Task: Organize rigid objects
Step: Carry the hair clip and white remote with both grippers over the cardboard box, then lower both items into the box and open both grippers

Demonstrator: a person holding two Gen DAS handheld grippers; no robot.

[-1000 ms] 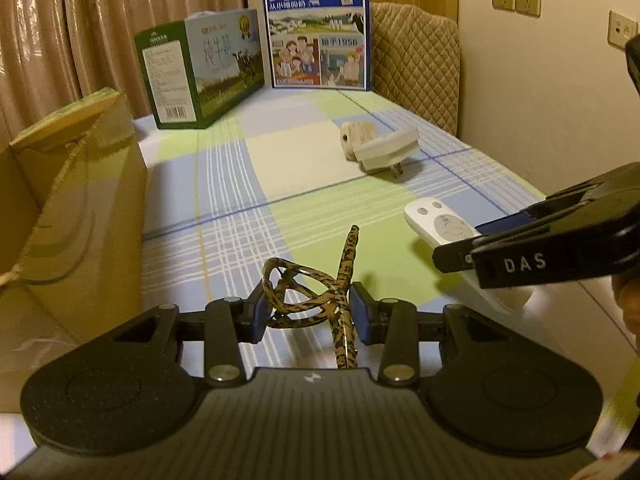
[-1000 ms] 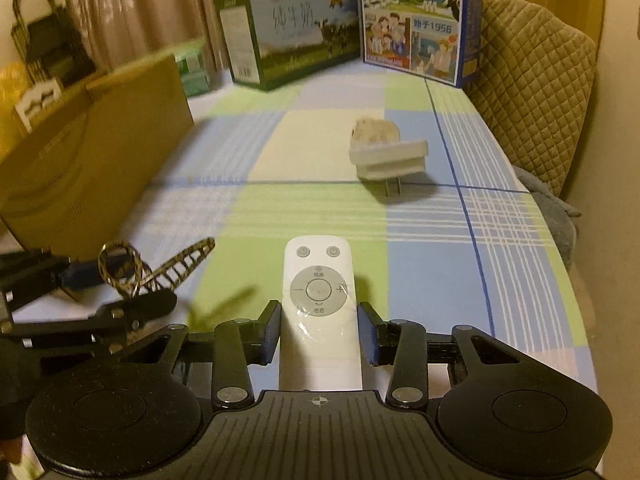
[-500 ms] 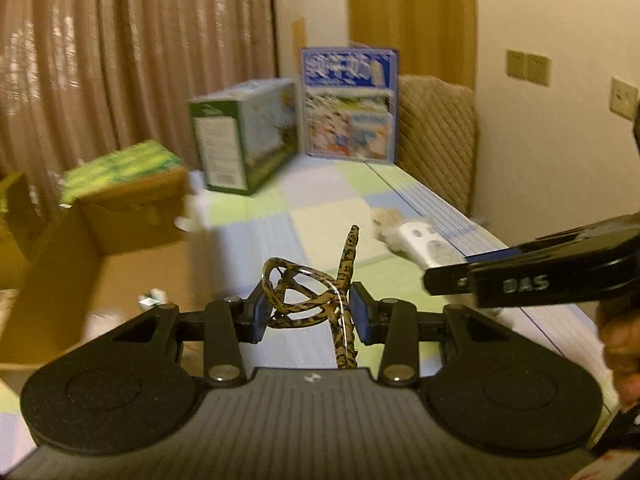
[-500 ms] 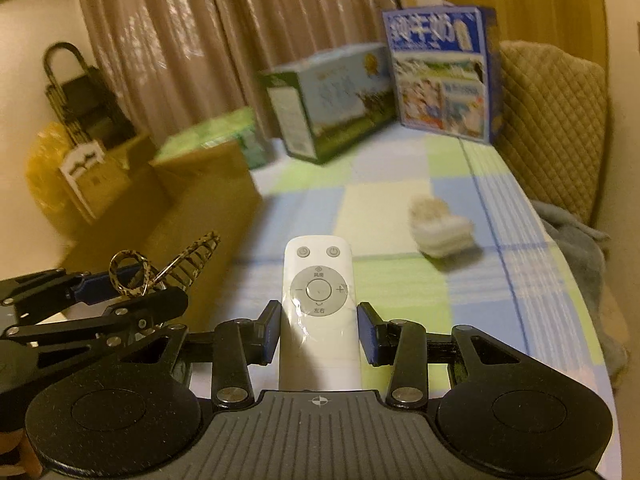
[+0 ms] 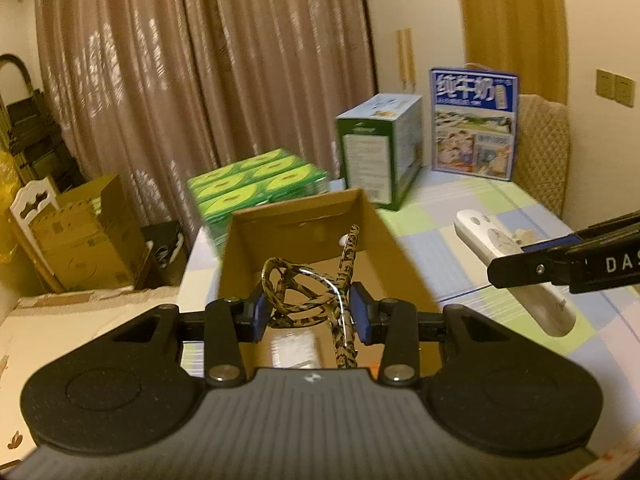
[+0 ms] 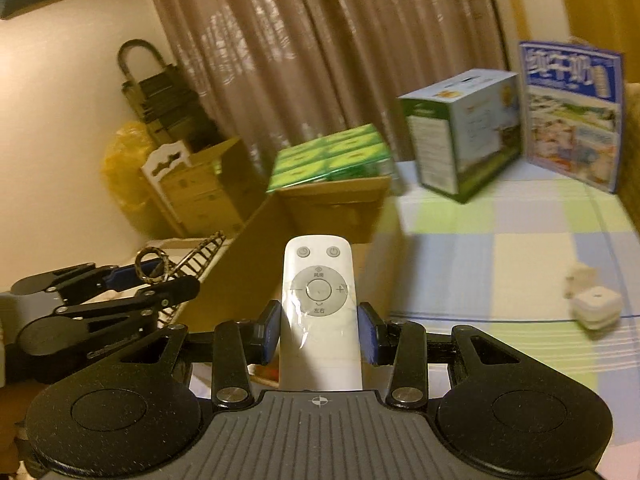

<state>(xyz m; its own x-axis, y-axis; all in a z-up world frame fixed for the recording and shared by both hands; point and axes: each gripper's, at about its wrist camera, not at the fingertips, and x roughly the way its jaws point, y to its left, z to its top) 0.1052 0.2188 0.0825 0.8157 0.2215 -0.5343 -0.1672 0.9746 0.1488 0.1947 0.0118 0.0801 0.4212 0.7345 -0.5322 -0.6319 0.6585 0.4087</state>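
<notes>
My left gripper point(image 5: 310, 314) is shut on a leopard-print hair clip point(image 5: 308, 296) and holds it over the open cardboard box point(image 5: 394, 256). The clip also shows in the right wrist view point(image 6: 168, 266), in the left gripper point(image 6: 158, 278). My right gripper point(image 6: 319, 330) is shut on a white remote control point(image 6: 319, 300) and holds it in the air to the right of the box point(image 6: 340, 204). The remote shows in the left wrist view too point(image 5: 490, 240). A white plug adapter point(image 6: 596, 306) lies on the checked tablecloth point(image 6: 520, 248).
A green-and-white milk carton box point(image 5: 380, 148) and a blue milk box point(image 5: 474, 124) stand at the table's far end. A green pack point(image 5: 256, 182) sits behind the cardboard box. Stacked boxes point(image 5: 88, 232) stand on the floor at left. A padded chair back point(image 5: 546, 152) is far right.
Both grippers have swung left and up with their objects. The left gripper with the hair clip now hangs over the open cardboard box. The adapter has dropped to the right edge of view.
</notes>
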